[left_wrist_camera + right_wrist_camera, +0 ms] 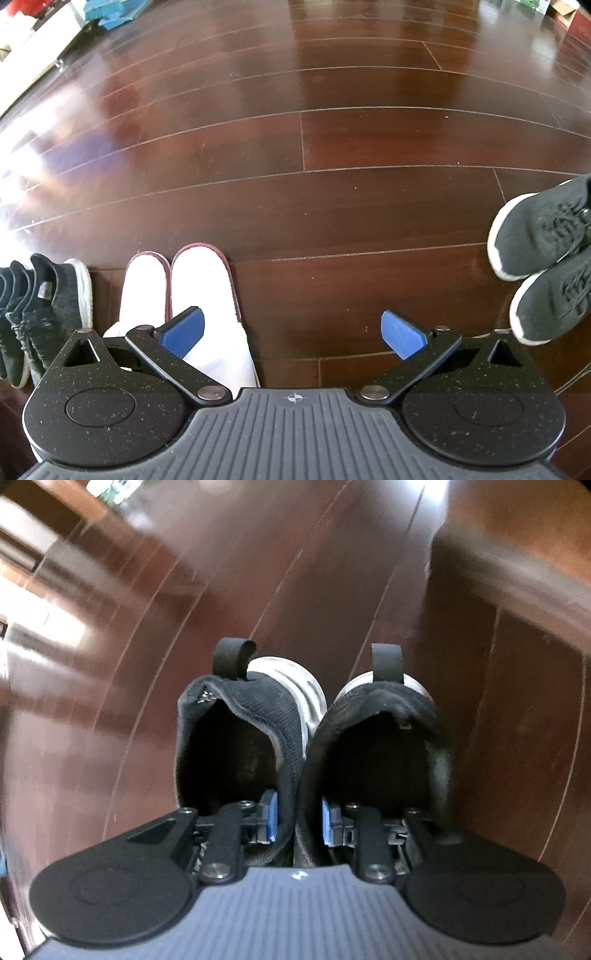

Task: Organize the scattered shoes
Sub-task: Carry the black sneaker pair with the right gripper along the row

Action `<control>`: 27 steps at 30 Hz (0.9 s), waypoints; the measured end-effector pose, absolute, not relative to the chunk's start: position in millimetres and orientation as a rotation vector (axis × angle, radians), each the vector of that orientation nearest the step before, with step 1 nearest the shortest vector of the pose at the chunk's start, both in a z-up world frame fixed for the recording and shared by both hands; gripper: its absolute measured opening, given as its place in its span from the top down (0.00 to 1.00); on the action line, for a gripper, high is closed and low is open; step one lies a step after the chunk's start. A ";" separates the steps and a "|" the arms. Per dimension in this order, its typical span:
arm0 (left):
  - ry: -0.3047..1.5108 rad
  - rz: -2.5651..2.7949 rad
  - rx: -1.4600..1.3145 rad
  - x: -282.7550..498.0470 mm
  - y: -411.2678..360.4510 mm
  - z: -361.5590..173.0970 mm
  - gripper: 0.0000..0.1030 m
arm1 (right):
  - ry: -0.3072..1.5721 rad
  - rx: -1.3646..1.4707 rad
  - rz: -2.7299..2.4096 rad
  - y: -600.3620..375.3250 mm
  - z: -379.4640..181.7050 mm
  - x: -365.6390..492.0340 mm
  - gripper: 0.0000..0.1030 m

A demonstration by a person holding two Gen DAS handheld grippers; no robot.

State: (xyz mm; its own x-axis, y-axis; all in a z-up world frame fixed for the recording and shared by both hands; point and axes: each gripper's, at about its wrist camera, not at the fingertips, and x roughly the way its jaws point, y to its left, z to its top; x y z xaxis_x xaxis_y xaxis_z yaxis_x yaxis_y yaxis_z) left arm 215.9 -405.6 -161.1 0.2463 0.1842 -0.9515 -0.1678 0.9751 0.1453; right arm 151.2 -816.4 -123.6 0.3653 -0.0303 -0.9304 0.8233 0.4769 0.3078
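In the left wrist view my left gripper [293,332] is open over the wooden floor, nothing between its blue pads. A pair of white slippers [192,291] with dark red trim lies just under its left finger. Dark grey sneakers [44,314] stand side by side at the far left. A pair of black knit sneakers [546,254] with white soles hangs at the right edge. In the right wrist view my right gripper [297,821] is shut on the two adjoining inner collars of that black sneaker pair [306,738], one finger inside each shoe, heels pointing away, held above the floor.
Dark glossy wooden floor [332,147] fills both views. At the far upper left lie a white low piece of furniture [40,40] and something teal [107,13]. A cardboard box [569,14] sits at the upper right. A dark wooden wall or cabinet face [517,664] stands to the right of the carried sneakers.
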 end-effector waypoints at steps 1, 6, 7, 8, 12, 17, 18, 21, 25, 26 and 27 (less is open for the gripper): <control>1.299 0.241 0.014 216.2 -406.0 -161.0 0.00 | 1.041 0.908 -0.677 -826.0 -119.2 151.5 0.77; 1.286 0.240 0.035 218.0 -411.3 -160.6 0.00 | 0.976 0.853 -0.738 -859.1 -94.7 153.9 0.97; 1.286 0.239 0.037 218.2 -412.8 -160.1 0.00 | 0.972 0.847 -0.751 -864.1 -90.5 154.1 0.97; 1.285 0.237 0.039 218.4 -414.2 -159.5 0.00 | 0.972 0.838 -0.769 -870.8 -93.6 153.6 0.97; 1.277 0.233 0.040 219.3 -420.4 -157.6 0.00 | 0.974 0.939 -0.782 -878.1 -103.3 144.9 0.92; 1.287 0.221 0.059 215.9 -425.4 -163.3 0.00 | 1.005 1.024 -0.788 -867.1 -129.2 142.3 0.45; 1.295 0.223 0.056 215.3 -424.6 -165.4 0.00 | 1.003 1.026 -0.774 -867.1 -129.5 149.6 0.45; 1.295 0.228 0.063 214.9 -420.0 -170.4 0.00 | 1.016 1.006 -0.768 -863.4 -144.0 161.9 0.46; 1.292 0.253 0.064 215.6 -414.4 -171.6 0.00 | 1.082 0.891 -0.774 -858.2 -162.3 174.1 0.71; 1.293 0.263 0.060 215.6 -412.3 -172.0 0.00 | 1.087 0.870 -0.765 -856.9 -162.4 175.6 0.72; 1.294 0.270 0.058 214.9 -410.6 -172.8 0.00 | 1.094 0.848 -0.756 -855.9 -161.9 177.3 0.74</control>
